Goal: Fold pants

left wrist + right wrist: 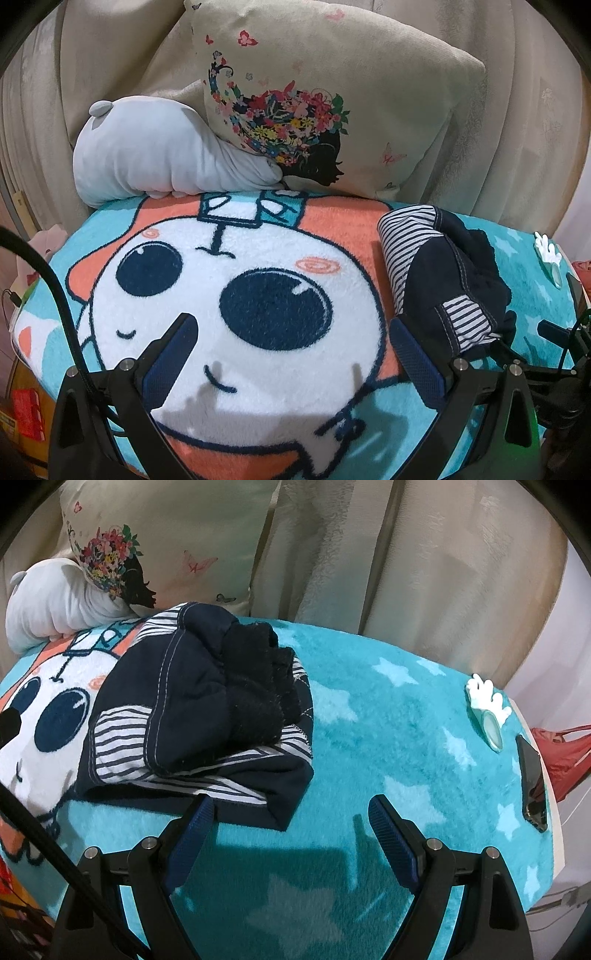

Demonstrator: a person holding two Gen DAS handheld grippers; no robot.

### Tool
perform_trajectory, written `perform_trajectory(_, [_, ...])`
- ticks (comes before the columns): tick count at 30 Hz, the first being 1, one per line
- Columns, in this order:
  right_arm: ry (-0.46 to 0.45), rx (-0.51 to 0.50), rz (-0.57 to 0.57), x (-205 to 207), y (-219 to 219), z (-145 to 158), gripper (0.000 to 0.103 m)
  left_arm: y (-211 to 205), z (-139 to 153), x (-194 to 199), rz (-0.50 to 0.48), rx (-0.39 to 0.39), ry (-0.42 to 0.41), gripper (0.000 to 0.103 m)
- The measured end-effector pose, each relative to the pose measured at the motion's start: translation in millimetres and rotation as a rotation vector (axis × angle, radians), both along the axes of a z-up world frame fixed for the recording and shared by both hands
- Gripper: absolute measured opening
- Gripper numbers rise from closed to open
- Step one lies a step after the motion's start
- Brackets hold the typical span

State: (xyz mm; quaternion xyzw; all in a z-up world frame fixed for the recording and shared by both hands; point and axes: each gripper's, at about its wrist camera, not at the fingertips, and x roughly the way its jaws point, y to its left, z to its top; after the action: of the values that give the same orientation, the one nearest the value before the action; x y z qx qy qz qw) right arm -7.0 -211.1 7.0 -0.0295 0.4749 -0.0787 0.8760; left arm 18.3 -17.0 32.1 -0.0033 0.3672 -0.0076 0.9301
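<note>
The pants [207, 716] are navy with striped lining and lie bunched in a folded heap on the cartoon blanket [388, 746]. In the left wrist view the pants [447, 280] lie to the right. My left gripper [291, 328] is open and empty over the white cartoon face, its right finger beside the heap's near edge. My right gripper [291, 808] is open and empty over the teal blanket; its left fingertip [201, 812] is at the heap's near hem, and I cannot tell if it touches.
A floral cushion [332, 96] and a grey plush [159, 155] lean at the back against beige curtains. A hair clip [487, 709] and a phone [532, 782] lie at the blanket's right edge, with a red bag [561, 753] beyond.
</note>
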Motion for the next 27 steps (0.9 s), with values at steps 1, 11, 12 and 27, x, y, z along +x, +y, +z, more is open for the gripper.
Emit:
perform_trajectory(1, [0.002, -0.003, 0.002, 0.0, 0.5, -0.5, 0.088, 0.3, -0.5, -0.3, 0.0, -0.001, 0.0, 0.103])
perform_trajectory(11, [0.008, -0.025, 0.016, -0.7, 3.9, -2.7, 0.088, 2.9, -2.3, -0.8, 0.004, -0.002, -0.003, 0.103])
perform_trajectory(12, [0.008, -0.026, 0.016, -0.5, 3.7, -2.5, 0.088, 3.0, -2.1, -0.5, 0.003, -0.002, -0.003, 0.103])
perform_trajectory(27, [0.01, -0.027, 0.02, -0.5, 3.2, -2.8, 0.088, -0.1, 19.8, -12.5, -0.055, -0.036, -0.12, 0.103])
